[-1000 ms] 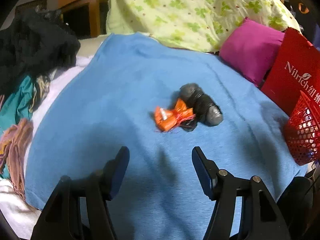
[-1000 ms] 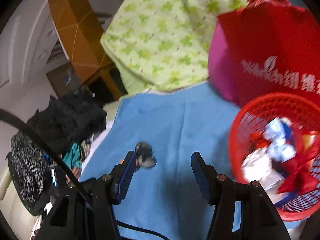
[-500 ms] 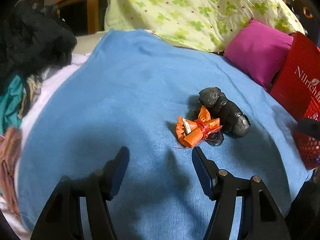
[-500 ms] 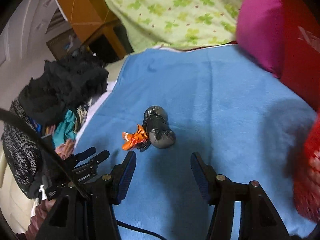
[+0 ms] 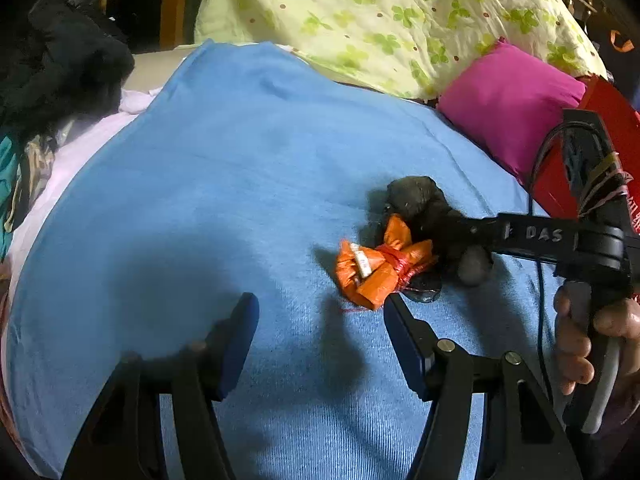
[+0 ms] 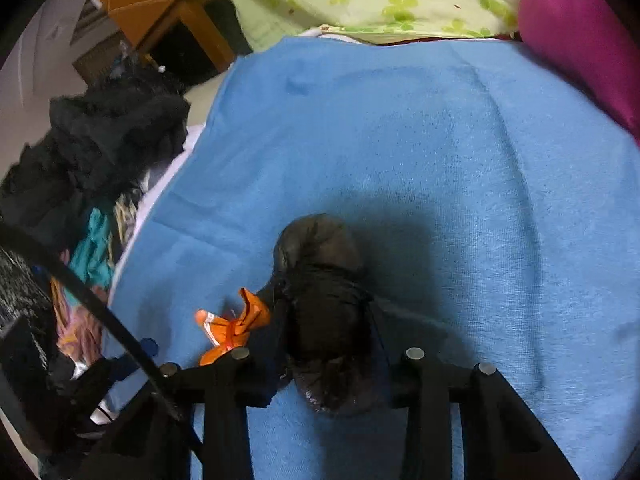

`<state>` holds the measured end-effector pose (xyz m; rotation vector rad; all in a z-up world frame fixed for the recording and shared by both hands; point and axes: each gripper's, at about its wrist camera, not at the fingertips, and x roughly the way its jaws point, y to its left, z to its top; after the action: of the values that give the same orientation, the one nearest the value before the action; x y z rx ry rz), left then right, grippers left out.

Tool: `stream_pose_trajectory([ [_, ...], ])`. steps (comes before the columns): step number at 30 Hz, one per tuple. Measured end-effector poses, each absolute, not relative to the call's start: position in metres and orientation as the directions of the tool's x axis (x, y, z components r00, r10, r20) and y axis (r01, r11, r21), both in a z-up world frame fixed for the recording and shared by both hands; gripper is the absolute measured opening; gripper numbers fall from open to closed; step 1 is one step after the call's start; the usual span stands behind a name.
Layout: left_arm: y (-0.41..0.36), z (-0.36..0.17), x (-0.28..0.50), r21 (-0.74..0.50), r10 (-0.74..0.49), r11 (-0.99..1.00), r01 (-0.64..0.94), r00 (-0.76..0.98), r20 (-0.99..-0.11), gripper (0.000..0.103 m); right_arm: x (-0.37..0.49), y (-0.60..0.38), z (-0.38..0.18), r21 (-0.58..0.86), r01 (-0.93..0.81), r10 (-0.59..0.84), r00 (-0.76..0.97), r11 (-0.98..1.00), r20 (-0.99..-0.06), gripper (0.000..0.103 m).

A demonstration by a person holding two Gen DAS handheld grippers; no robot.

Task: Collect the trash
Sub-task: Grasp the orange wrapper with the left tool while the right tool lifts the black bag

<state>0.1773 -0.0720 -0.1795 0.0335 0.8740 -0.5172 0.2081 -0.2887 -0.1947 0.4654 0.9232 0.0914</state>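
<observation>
A crumpled black plastic bag (image 6: 324,312) lies on the blue blanket (image 6: 440,140). My right gripper (image 6: 326,320) is closing on it, and its fingers press the bag's two sides. An orange wrapper (image 6: 232,324) tied with red string touches the bag's left side. In the left wrist view the right gripper (image 5: 452,232) reaches in from the right across the black bag (image 5: 416,200), held by a person's hand (image 5: 576,340). My left gripper (image 5: 320,320) hangs open over bare blanket, its right finger tip just short of the orange wrapper (image 5: 372,264).
A magenta cushion (image 5: 508,100) and a red shopping bag (image 5: 608,120) stand at the right. A green clover-print pillow (image 5: 380,12) lies at the back. A heap of dark and coloured clothes (image 6: 100,152) fills the left edge beside the blanket.
My right gripper swung left away from the red basket, came down over the black bag and closed on it. My left gripper drifted a little closer to the orange wrapper.
</observation>
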Motion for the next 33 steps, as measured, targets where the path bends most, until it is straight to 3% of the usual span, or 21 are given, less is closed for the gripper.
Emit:
stream_pose_trajectory([
  [5, -0.089, -0.178, 0.182, -0.167, -0.443, 0.850, 0.500, 0.508, -0.739, 0.066, 0.175, -0.311, -0.184, 0.450, 0.146, 0.259, 0.647, 0.881, -0.717, 0.037],
  [9, -0.105, -0.179, 0.185, -0.140, -0.453, 0.824, 0.549, 0.490, -0.745, 0.073, 0.139, -0.336, -0.176, 0.456, 0.191, 0.228, 0.664, 0.869, -0.712, 0.037],
  [22, -0.131, -0.194, 0.209, -0.136, -0.462, 0.773, 0.620, 0.403, -0.790, 0.073, 0.057, -0.346, -0.177, 0.449, 0.240, 0.202, 0.648, 0.861, -0.734, 0.037],
  [24, -0.132, -0.199, 0.211, -0.156, -0.465, 0.771, 0.618, 0.378, -0.801, 0.054, 0.053, -0.344, -0.176, 0.449, 0.243, 0.202, 0.646, 0.860, -0.736, 0.037],
  [25, -0.130, -0.199, 0.211, -0.148, -0.460, 0.778, 0.610, 0.394, -0.796, 0.051, 0.051, -0.343, -0.175, 0.448, 0.243, 0.201, 0.647, 0.860, -0.736, 0.037],
  [28, -0.123, -0.196, 0.210, -0.197, -0.495, 0.773, 0.603, 0.379, -0.782, 0.049, 0.045, -0.339, -0.167, 0.441, 0.233, 0.194, 0.657, 0.867, -0.729, 0.037],
  [33, -0.120, -0.187, 0.190, -0.138, -0.485, 0.771, 0.621, 0.434, -0.759, 0.047, 0.029, -0.331, -0.144, 0.407, 0.214, 0.156, 0.691, 0.888, -0.706, 0.037],
])
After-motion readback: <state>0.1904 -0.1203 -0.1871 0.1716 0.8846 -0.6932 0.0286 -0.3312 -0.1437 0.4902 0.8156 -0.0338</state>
